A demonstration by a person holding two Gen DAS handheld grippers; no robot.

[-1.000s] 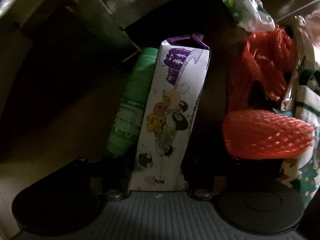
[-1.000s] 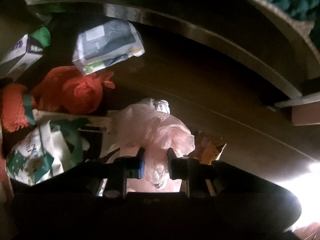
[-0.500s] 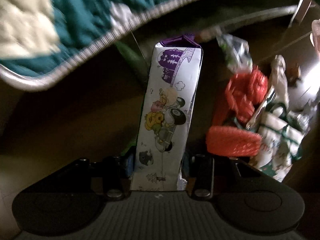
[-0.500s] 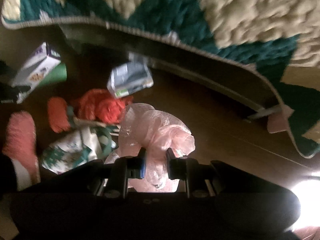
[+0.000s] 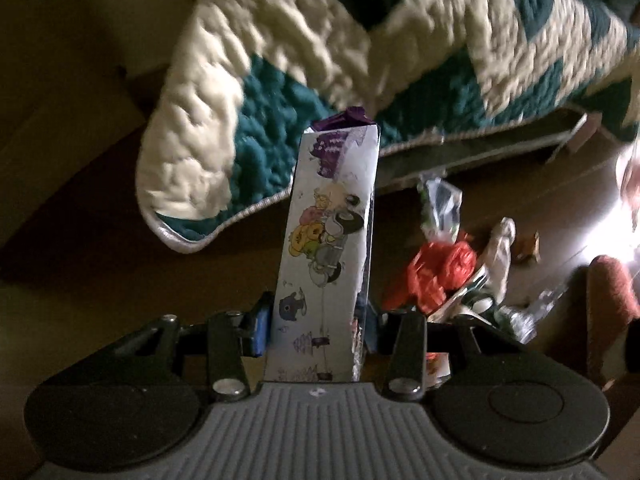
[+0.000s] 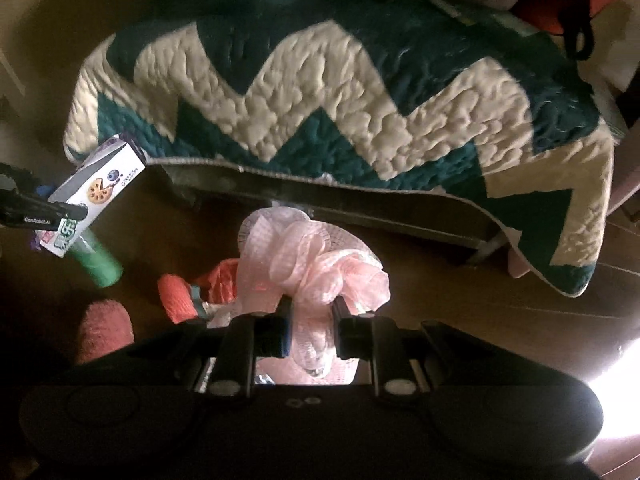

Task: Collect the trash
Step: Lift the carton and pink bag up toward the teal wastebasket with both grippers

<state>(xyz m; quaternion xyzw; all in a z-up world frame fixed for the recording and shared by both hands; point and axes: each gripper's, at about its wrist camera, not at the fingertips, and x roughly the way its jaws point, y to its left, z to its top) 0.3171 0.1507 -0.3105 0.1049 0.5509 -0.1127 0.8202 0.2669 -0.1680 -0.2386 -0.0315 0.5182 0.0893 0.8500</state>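
A white cartoon-printed carton (image 5: 328,256) is pinched upright by the left hand-held gripper (image 5: 316,326), held above the wooden floor (image 5: 100,248). A crumpled pink plastic bag (image 6: 308,264) is clamped by the right hand-held gripper (image 6: 310,320). An orange bag (image 5: 440,268) and a green bottle (image 6: 98,262) are left on the floor beneath the edge of a teal-and-cream quilt (image 6: 360,112).

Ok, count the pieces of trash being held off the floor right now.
2. The cartoon-printed carton is clamped in the left tool; the crumpled pink plastic bag is clamped in the right tool. More trash lies on the floor below, partly hidden in the dark.
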